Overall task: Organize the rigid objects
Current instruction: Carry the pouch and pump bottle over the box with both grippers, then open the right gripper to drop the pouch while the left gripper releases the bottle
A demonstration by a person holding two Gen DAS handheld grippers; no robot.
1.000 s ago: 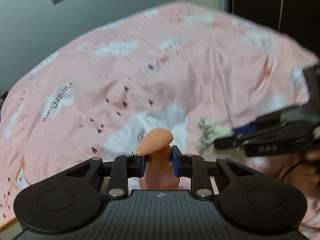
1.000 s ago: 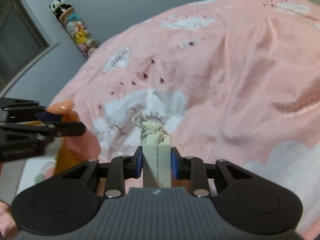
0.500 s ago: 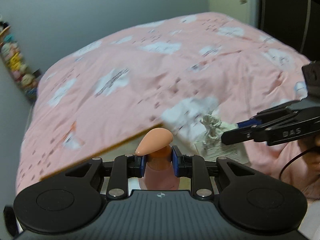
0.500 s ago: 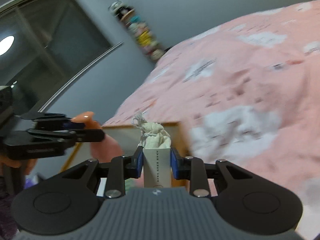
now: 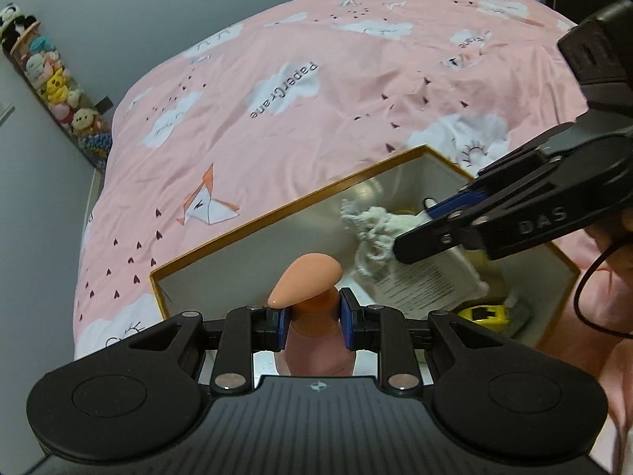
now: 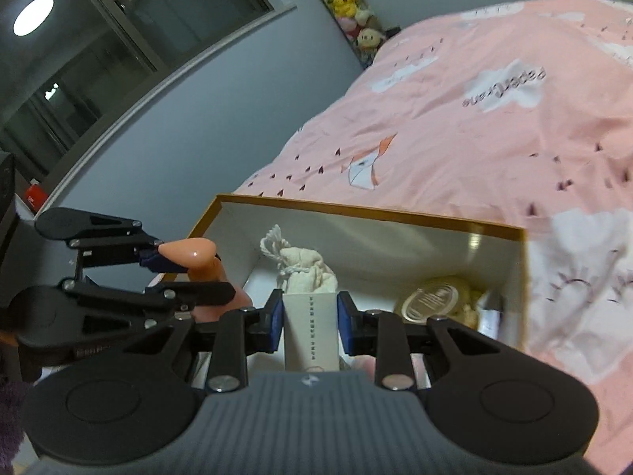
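Left gripper (image 5: 310, 326): both blue pads clamp the neck of a peach-coloured, teardrop-headed object (image 5: 306, 279), which points out over the near-left part of the open box (image 5: 277, 213). In the right wrist view the same gripper (image 6: 186, 273) enters from the left, the peach object (image 6: 190, 253) at the box's left wall.

Right gripper (image 6: 309, 326): pads pressed on the two sides of a pale cloth pouch (image 6: 310, 316) with a printed label and a knotted cord at its top. The pouch hangs over the box interior; in the left wrist view the gripper (image 5: 427, 229) reaches in from the right, and the pouch (image 5: 419, 277) is tilted above the floor of the box.

Box: white inside, with an orange-brown rim (image 6: 356, 209), resting on the bed. On its floor lie a round, clear-lidded container (image 6: 431, 297) at the right and a yellow-and-black item (image 5: 482, 312), only partly seen.

Surface: a pink duvet (image 5: 316, 118) printed with white clouds, small hearts and paper cranes, broad and bare beyond the far rim of the box.

Room: grey wall (image 6: 198, 138), dark glazed window (image 6: 99, 39), and a tall tube of plush toys (image 5: 59, 87) at the bed's far corner. The two grippers are near each other over the box, apart.
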